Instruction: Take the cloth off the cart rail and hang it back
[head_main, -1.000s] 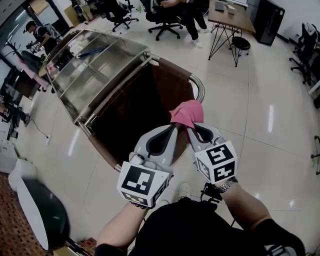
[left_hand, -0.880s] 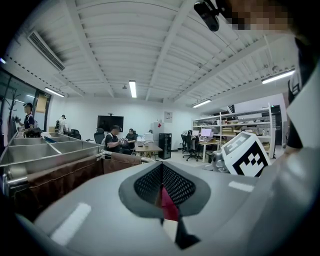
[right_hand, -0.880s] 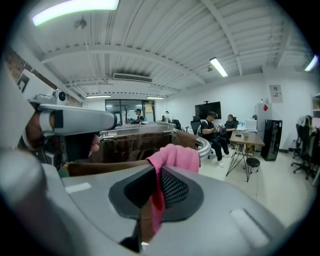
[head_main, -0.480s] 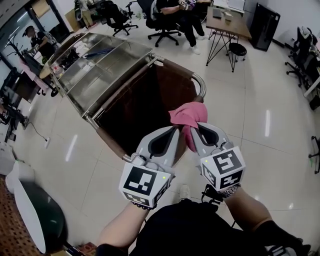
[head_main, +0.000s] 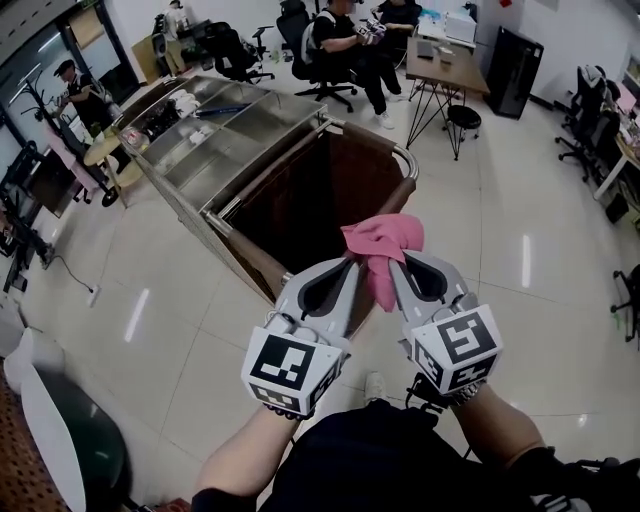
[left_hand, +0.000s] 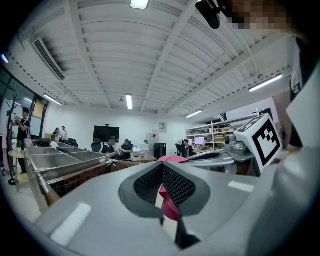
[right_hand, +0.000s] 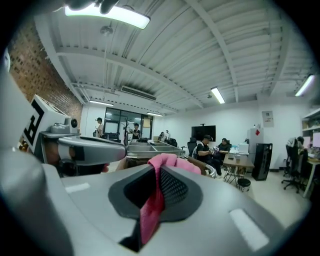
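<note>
Both grippers have pulled back a little from the cart (head_main: 230, 140), and the pink cloth (head_main: 383, 238) has come along with them. Now the big steel cart stands in front of the person, with its round rail (head_main: 404, 163) at the near end. The left gripper (head_main: 350, 263) and the right gripper (head_main: 393, 262) sit side by side, just this side of the rail. Each gripper is pinched tight on the cloth. It is bunched up on top and hangs down between them, close to the rail.
</note>
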